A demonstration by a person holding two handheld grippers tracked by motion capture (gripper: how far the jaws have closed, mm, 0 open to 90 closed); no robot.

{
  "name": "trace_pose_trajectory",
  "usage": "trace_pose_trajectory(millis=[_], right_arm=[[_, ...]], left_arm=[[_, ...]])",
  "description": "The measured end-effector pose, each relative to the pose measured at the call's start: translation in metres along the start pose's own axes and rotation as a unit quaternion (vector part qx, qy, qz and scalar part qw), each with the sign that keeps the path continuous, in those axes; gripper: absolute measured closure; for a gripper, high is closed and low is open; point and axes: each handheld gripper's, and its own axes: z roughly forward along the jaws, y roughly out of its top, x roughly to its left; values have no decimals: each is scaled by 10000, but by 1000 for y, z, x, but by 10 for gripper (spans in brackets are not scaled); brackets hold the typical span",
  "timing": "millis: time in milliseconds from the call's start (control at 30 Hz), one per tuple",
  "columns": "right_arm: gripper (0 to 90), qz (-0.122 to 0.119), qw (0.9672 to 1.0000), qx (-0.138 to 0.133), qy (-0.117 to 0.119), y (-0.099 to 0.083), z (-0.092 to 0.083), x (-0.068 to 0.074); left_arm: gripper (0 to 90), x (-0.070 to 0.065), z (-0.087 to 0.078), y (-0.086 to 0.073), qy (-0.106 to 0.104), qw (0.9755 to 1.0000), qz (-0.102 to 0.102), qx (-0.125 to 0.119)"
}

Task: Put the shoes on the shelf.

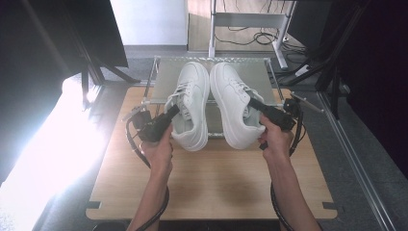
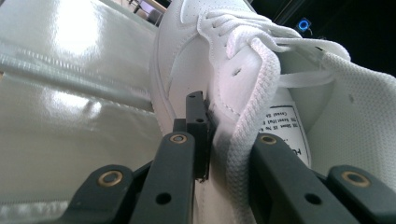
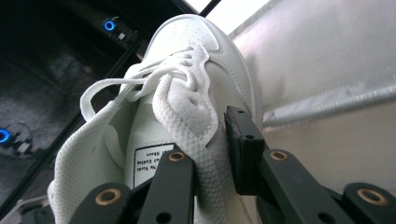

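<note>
Two white sneakers are held side by side above the far part of the wooden table (image 1: pixel 211 178), toes pointing away from the person, over a silvery rack (image 1: pixel 166 79) that stands at the table's far edge. The left gripper (image 1: pixel 169 114) is clamped on the collar of the left shoe (image 1: pixel 192 103): in the left gripper view its jaws pinch the padded edge of the opening at the side wall, one jaw outside on the smooth leather, the other inside by the lining, with the left shoe (image 2: pixel 219 70) rising away from the camera and its laces loose across the tongue. The right gripper (image 1: pixel 257 107) grips the right shoe (image 1: pixel 233 103) the same way; the right gripper view shows the mesh-lined collar squeezed between the two jaws, the right shoe (image 3: pixel 187 93) tilted toe-up with a size label visible on the inside of the tongue. The left hand (image 1: pixel 156 151) and right hand (image 1: pixel 274 139) hold the grippers near mid-table, cables trailing back towards the person. The two shoes sit just beside each other, their soles seemingly apart, though the narrow gap is hard to judge from above. Whether the heels touch the rack or hang clear of it cannot be told.
</note>
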Motion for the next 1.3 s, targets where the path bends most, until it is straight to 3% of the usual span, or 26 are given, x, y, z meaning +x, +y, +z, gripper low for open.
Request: trace_pose_trajectory(millis=[200, 467, 767, 867, 1300], right_arm=[[802, 75, 9998, -114, -115, 10, 14, 5], [801, 168, 9989, -287, -331, 22, 32, 10], [800, 340, 9965, -479, -598, 35, 49, 7], [798, 402, 9957, -510, -665, 41, 54, 6], [794, 355, 9923, -599, -1023, 59, 81, 7]], left_arm=[[835, 1, 13, 14, 119, 9999, -48, -52], [834, 3, 38, 34, 247, 9996, -87, 68], [834, 1, 65, 48, 391, 9990, -60, 198], [834, 3, 76, 52, 449, 9986, -135, 237], [831, 2, 108, 71, 692, 9968, -101, 376]])
